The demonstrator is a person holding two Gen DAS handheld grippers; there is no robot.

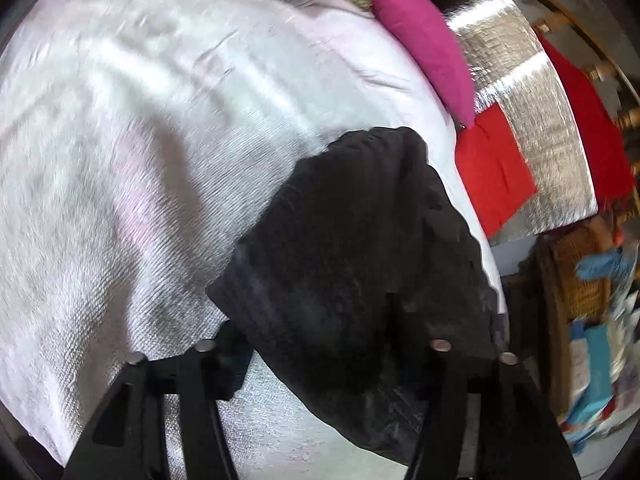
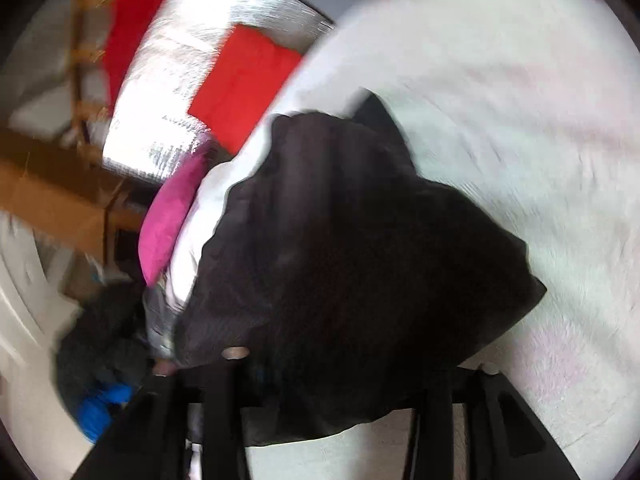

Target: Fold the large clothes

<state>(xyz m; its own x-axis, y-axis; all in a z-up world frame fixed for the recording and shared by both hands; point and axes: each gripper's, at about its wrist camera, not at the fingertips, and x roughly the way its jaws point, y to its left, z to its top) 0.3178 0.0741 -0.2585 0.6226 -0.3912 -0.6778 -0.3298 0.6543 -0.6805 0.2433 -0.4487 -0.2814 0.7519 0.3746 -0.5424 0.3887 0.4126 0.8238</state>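
Left gripper (image 1: 320, 344): jaws stand apart, black garment (image 1: 352, 232) draped over the space between them and over the right finger. Cloth covers the fingertips, so cannot tell if the pads press on it. Left finger (image 1: 208, 350) mostly bare, cloth edge just beside it.

Right gripper (image 2: 352, 364): jaws apart too, same black garment (image 2: 340, 248) bunched over the gap and hanging down between the fingers. Tips hidden under the fabric; grip or not, cannot tell. Heavy blur in this view.

Garment sits as a dark crumpled heap near each camera, resting on a pale pink-white bedcover (image 1: 140, 140) that fills most of both views (image 2: 500, 100). In the left wrist view the heap lies near the cover's right edge; in the right wrist view near its left edge.

Beyond the edge: a magenta pillow (image 1: 420, 48) lying against the cover's border, also seen in the right view (image 2: 168, 224). Next to it a silver quilted sheet (image 1: 520, 100) with a red cloth (image 1: 492, 172) on top; same pair in the right view, silver (image 2: 168, 80), red (image 2: 240, 88). A wicker basket (image 1: 576, 280) stands at the far right of the left view.
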